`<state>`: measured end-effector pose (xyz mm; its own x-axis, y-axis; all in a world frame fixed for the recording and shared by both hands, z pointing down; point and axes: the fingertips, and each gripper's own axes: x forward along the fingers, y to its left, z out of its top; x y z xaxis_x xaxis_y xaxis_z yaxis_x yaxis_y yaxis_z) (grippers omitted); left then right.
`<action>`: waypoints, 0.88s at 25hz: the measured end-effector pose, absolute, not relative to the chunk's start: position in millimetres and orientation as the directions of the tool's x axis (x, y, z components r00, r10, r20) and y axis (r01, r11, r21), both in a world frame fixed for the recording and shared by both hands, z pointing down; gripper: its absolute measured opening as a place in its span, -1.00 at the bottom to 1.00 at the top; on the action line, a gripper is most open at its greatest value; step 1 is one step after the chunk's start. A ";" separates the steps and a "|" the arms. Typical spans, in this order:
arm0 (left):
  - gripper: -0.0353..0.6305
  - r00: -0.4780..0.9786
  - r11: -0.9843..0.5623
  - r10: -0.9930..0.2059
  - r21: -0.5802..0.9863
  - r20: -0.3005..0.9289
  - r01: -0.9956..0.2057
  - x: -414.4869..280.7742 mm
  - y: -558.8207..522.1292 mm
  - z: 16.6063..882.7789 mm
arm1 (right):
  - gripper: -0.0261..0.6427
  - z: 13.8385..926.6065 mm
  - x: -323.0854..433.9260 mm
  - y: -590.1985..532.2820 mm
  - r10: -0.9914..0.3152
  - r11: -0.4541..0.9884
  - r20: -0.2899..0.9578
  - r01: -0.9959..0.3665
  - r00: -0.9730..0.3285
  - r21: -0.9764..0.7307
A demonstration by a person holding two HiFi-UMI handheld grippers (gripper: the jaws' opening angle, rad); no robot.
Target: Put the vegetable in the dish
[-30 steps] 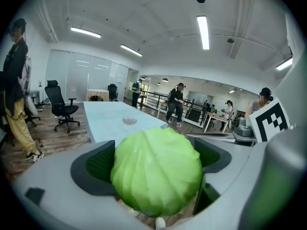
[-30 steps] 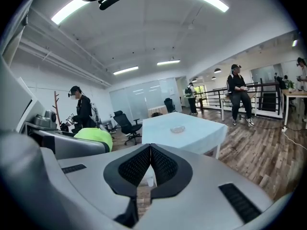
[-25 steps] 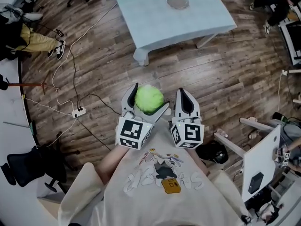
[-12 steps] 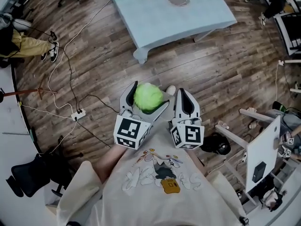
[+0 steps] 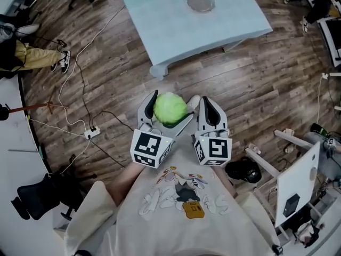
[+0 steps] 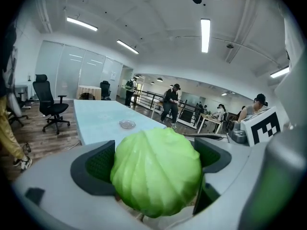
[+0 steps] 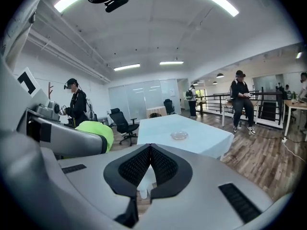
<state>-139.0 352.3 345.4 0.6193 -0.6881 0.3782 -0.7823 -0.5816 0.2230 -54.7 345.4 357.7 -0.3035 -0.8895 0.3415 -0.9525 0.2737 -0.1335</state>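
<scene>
A round green cabbage (image 5: 170,108) sits between the jaws of my left gripper (image 5: 165,112), which is shut on it; in the left gripper view the cabbage (image 6: 157,170) fills the gap between the two dark pads. My right gripper (image 5: 206,111) is held close beside it, shut and empty, its pads (image 7: 150,166) meeting. A small clear glass dish (image 5: 201,1) rests on the pale blue table (image 5: 160,20) well ahead of both grippers. The same dish (image 6: 127,124) shows in the left gripper view, and the dish (image 7: 179,135) in the right one.
Wooden floor lies between me and the table. Cables and a power strip (image 5: 91,132) run over the floor at left. A black office chair (image 5: 37,201) stands at lower left, white furniture (image 5: 295,180) at right. A person's legs (image 5: 37,52) show at far left; people stand in the background.
Both grippers keep their pose with the cabbage held; the table and dish have shifted slightly in view as I move toward it.
</scene>
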 end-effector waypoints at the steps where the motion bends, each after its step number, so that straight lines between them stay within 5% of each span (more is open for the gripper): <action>1: 0.67 0.615 -0.578 -0.692 0.220 0.379 -0.786 -133.7 342.7 344.7 | -0.86 358.5 -52.4 336.3 -0.878 0.295 0.351 -0.946 -0.325 -0.138; 9: 0.67 0.586 -0.549 -0.713 0.212 0.385 -0.808 -77.6 268.5 345.7 | -0.85 351.5 -1.3 263.2 -0.857 0.379 0.328 -0.917 -0.398 -0.123; 22: 0.67 0.577 -0.556 -0.696 0.186 0.428 -0.810 -13.3 233.8 348.8 | -0.85 360.4 73.4 229.6 -0.876 0.314 0.331 -0.936 -0.350 -0.159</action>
